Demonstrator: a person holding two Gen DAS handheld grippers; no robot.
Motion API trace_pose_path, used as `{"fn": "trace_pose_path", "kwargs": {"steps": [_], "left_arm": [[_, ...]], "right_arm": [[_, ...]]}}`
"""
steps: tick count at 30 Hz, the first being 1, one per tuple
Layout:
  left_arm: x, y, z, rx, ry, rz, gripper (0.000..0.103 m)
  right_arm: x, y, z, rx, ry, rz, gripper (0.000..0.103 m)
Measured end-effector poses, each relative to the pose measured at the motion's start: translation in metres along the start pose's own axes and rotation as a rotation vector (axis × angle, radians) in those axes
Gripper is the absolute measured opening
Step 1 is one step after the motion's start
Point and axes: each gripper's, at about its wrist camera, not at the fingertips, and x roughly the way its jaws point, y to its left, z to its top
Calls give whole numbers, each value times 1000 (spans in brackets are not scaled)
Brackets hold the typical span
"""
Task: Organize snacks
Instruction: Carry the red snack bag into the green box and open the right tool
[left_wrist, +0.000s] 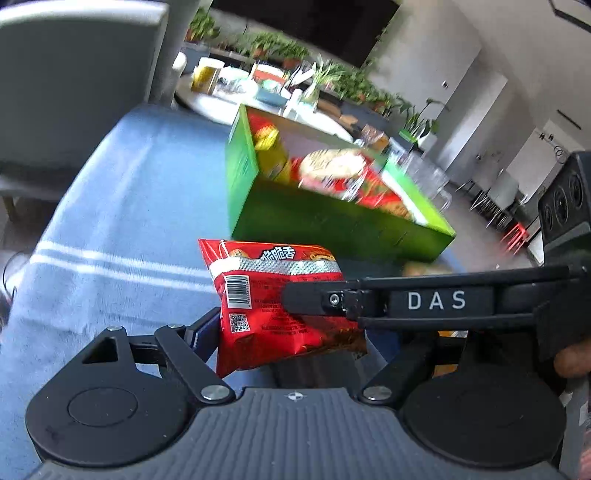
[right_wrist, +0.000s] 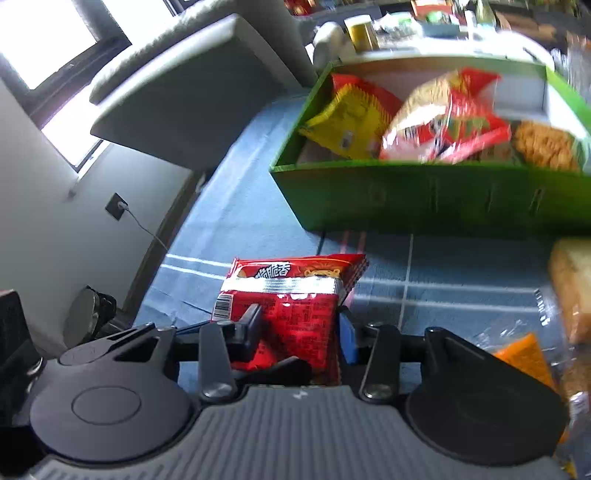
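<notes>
A red snack packet (left_wrist: 273, 295) with a barcode hangs above the blue cloth, held between both grippers. My left gripper (left_wrist: 280, 332) has its fingers closed on the packet's lower part. My right gripper (right_wrist: 295, 332) is also shut on the same red packet (right_wrist: 291, 306); its black finger marked DAS (left_wrist: 424, 301) crosses the packet in the left wrist view. The green box (left_wrist: 332, 229) stands beyond, holding red and yellow snack packets (right_wrist: 439, 118). It also shows in the right wrist view (right_wrist: 443, 195).
A blue striped tablecloth (left_wrist: 110, 221) covers the table. A grey chair (right_wrist: 177, 81) stands at the left. More snacks in clear wrap (right_wrist: 569, 288) and an orange packet (right_wrist: 524, 358) lie at the right. A round table with bottles and plants (left_wrist: 258, 85) is behind the box.
</notes>
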Motion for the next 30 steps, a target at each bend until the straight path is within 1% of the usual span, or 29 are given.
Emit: {"fn": "trace_pose_path", "kwargs": {"steps": [4, 8, 12, 15, 23, 27, 30], "left_arm": [[-6, -21, 13, 57, -34, -22, 80], [2, -50, 32, 139, -26, -28, 80], [17, -81, 51, 232, -25, -40, 80], [33, -100, 63, 281, -28, -54, 80], [76, -135, 95, 335, -22, -59, 80], [100, -139, 111, 331, -11, -54, 80], [114, -137, 119, 320, -11, -59, 80]], "right_arm": [[-24, -1, 3, -12, -71, 15, 41], [-42, -12, 10, 6, -134, 12, 41], [-57, -32, 20, 68, -186, 2, 41], [-69, -50, 29, 113, -220, -7, 41], [-85, -86, 57, 132, -284, -58, 41], [-81, -101, 74, 135, -298, -84, 41], [-78, -109, 83, 114, -307, -112, 41]]}}
